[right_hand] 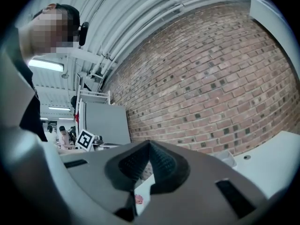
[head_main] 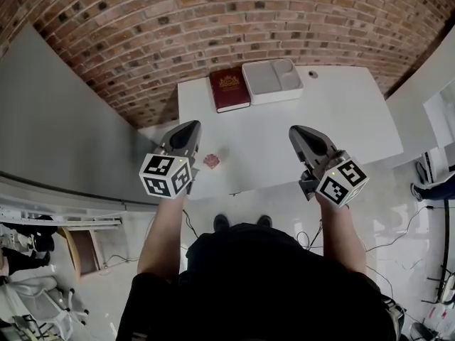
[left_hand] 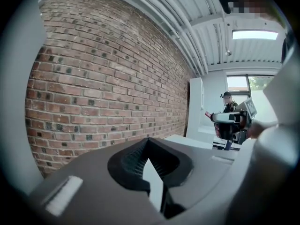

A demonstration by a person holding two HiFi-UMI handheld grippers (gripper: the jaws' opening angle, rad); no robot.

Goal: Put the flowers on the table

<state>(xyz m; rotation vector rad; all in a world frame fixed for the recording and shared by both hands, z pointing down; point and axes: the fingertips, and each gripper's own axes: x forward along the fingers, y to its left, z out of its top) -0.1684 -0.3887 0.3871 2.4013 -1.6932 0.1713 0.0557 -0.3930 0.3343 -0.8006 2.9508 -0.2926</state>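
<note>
- A small pink flower (head_main: 212, 160) lies on the white bench (head_main: 341, 119), near its lower left edge, left of the frame's centre.
- It is a single little bloom, too small for finer detail.
- The left hand-held gripper (head_main: 186, 130) hovers just beside it, jaws pressed together and empty.
- The right hand-held gripper (head_main: 302, 135), well apart at right, has its jaws together too, holding nothing.
- A dark red book (head_main: 229, 89) and a pale tray (head_main: 273, 99) sit side by side at upper centre.

Brick wall (head_main: 213, 20) spans the far side ahead of you. White table (head_main: 341, 119) sits near it. Grey partition (head_main: 57, 112) on yr left. Floor (head_main: 405, 212) pale, glossy. Ceiling (left_hand: 197, 3) white, ribbed; light panel (left_hand: 255, 34) lit. Window (left_hand: 238, 84) far off, daylight coming thru.
</note>
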